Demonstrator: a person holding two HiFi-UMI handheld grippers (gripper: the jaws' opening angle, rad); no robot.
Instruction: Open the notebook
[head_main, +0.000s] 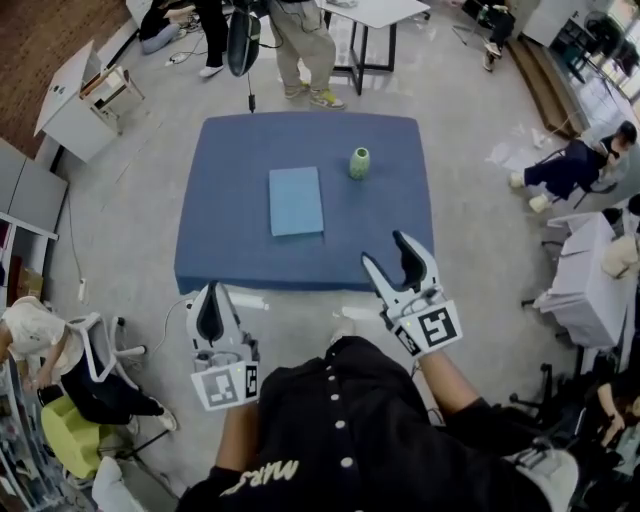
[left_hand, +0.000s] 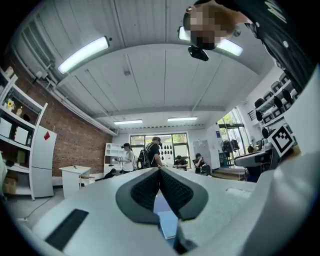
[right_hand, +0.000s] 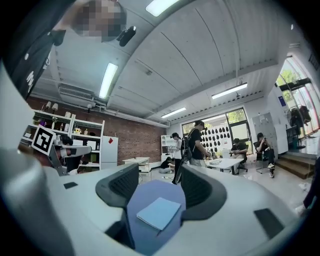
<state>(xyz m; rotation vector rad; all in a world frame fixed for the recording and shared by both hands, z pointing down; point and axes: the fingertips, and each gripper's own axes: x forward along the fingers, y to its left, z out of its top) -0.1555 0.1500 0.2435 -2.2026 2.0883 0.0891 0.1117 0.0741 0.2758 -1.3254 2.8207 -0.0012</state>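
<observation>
A square table draped in a matte dark blue cloth (head_main: 230, 250) fills the middle of the head view on a pale grey floor; the cloth hangs over the edges and hides the legs. In the right gripper view only a rounded strip of this blue surface (right_hand: 150, 237) shows between the jaws, and in the left gripper view hardly any of it.

The person's black buttoned top (head_main: 345, 430) is cut off by the lower edge of the head view.

The white plastic left gripper (head_main: 212, 290) hangs off the table's near edge. Its jaws are clenched, the black ribbed pads (left_hand: 145, 190) pressed together at the tip with nothing between them.

The white plastic right gripper (head_main: 382, 247) reaches just over the near edge of the cloth. Its jaws stand released and wide apart, nothing between the dark textured pads (right_hand: 122, 185).

The flat, rectangular light blue notebook (head_main: 296, 201) lies closed near the table's centre, well apart from both grippers. It is framed between the right jaws (right_hand: 159, 212), but the left jaws hide most of it, leaving a pale corner (left_hand: 169, 224).

A small rounded pale green vase (head_main: 359, 163) stands upright near the notebook's right; its surface detail is too small to make out.
</observation>
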